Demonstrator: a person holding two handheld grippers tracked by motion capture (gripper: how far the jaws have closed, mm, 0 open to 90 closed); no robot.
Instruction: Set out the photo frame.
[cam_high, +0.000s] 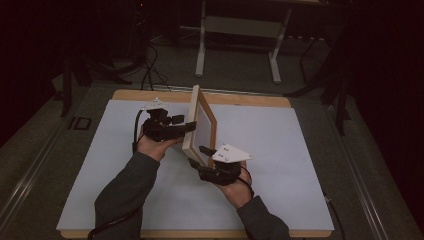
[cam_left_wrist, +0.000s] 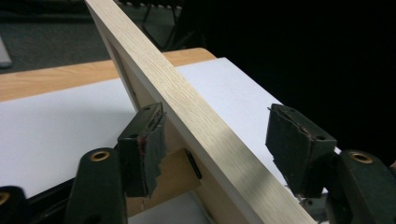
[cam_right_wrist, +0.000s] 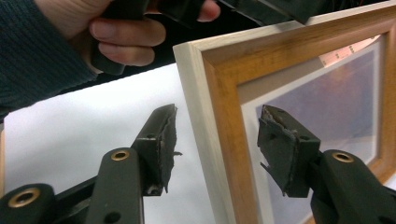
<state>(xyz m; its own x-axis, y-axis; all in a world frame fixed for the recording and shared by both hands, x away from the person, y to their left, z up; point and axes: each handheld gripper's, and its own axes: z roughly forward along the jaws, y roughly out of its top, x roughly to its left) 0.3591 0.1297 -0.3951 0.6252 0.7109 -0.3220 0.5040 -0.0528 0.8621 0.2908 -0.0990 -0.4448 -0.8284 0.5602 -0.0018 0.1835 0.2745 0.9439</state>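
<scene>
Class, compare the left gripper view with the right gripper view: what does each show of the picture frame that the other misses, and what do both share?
Left gripper view: the picture frame's pale outer edge running between the left tongs, plus its brown backing.

Right gripper view: the frame's front face and glass pane between the right tongs, and a hand behind.

Both: the frame over the white table cover, jaws open on either side of the frame's rail.

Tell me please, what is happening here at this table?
A person stands a wooden picture frame on its edge on the white table, with a hand-held gripper in each hand. The left hand-held gripper straddles one side rail of the frame, its jaws apart; one pad seems to touch the back of the frame. The right hand-held gripper straddles the near rail, and its jaws are open too. Neither one is clamped on the frame at this moment.
</scene>
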